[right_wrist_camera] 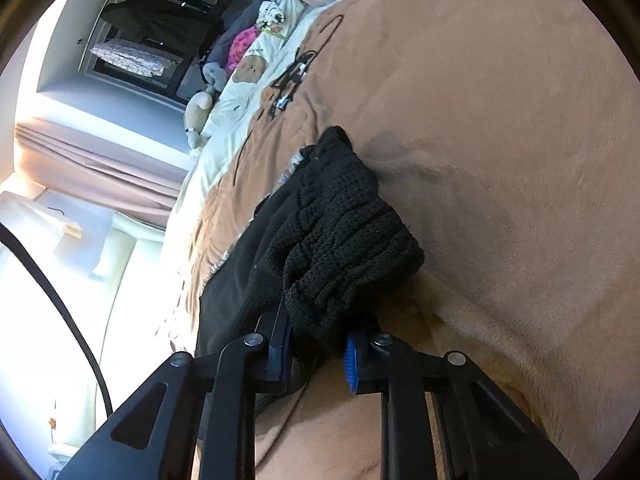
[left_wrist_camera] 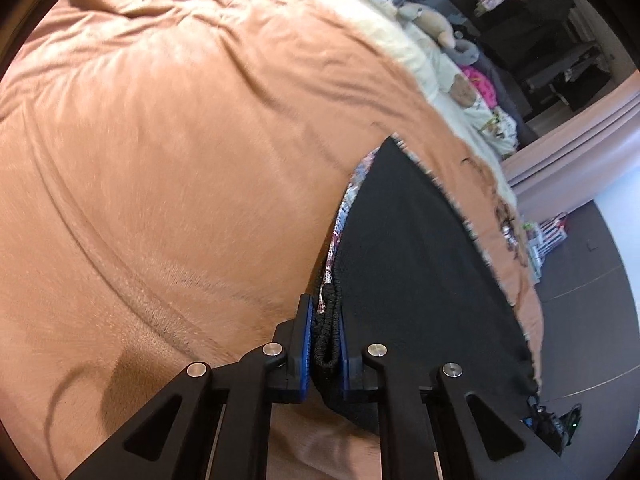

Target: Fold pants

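Note:
Black pants [left_wrist_camera: 416, 264] lie on a tan blanket [left_wrist_camera: 160, 160] that covers a bed, with a patterned lining showing along their left edge. My left gripper [left_wrist_camera: 324, 340] is shut on the gathered elastic waistband [left_wrist_camera: 326, 320], which bunches between the blue pads. In the right wrist view the ribbed waistband of the pants [right_wrist_camera: 344, 240] is bunched up over the tan blanket [right_wrist_camera: 500, 140]. My right gripper [right_wrist_camera: 318, 344] is shut on that bunched black cloth, which hides most of its fingertips.
At the bed's far end are cream bedding [right_wrist_camera: 248, 92], stuffed toys [left_wrist_camera: 432, 24] and pink cloth [right_wrist_camera: 240, 46]. Cables [right_wrist_camera: 292, 76] lie on the blanket. Beyond the bed edge are curtains [right_wrist_camera: 100, 160], a dark floor [left_wrist_camera: 580, 280] and dark furniture [left_wrist_camera: 532, 40].

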Available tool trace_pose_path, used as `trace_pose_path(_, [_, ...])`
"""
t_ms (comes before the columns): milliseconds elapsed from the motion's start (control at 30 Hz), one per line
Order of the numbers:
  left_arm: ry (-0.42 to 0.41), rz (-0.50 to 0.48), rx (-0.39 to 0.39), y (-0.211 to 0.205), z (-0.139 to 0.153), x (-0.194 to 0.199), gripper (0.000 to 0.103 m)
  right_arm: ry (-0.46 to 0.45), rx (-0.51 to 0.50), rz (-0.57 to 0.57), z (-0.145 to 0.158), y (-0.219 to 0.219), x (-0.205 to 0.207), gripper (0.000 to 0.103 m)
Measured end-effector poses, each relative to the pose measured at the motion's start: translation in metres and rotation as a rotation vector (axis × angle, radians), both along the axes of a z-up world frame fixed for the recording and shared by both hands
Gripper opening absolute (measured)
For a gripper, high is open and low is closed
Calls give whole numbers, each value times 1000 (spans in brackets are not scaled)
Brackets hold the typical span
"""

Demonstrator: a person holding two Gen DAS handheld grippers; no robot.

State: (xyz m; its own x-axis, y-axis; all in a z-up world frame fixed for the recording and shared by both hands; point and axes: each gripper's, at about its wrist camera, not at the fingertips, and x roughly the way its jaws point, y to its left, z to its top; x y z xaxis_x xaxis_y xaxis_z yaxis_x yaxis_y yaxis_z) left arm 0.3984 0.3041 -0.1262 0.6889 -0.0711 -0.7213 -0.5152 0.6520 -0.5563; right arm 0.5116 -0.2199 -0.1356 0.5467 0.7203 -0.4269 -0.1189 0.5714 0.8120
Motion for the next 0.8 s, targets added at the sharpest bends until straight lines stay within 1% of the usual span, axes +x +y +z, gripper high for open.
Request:
trace_pose_path(167, [-30, -13, 9, -3, 28, -10, 11, -19, 3, 15, 2, 1, -8, 14])
trace_pose_path(267, [-39, -18, 22, -6, 40, -18, 11, -25, -3, 25, 6, 0, -10, 14])
trace_pose_path(467, [-41, -12, 12, -11, 45, -43, 11, -36, -20, 56, 10, -6, -21, 13])
trace_pose_path(800, [-58, 4, -4, -29, 49, -104, 11, -20, -44, 106, 17, -16, -33, 13])
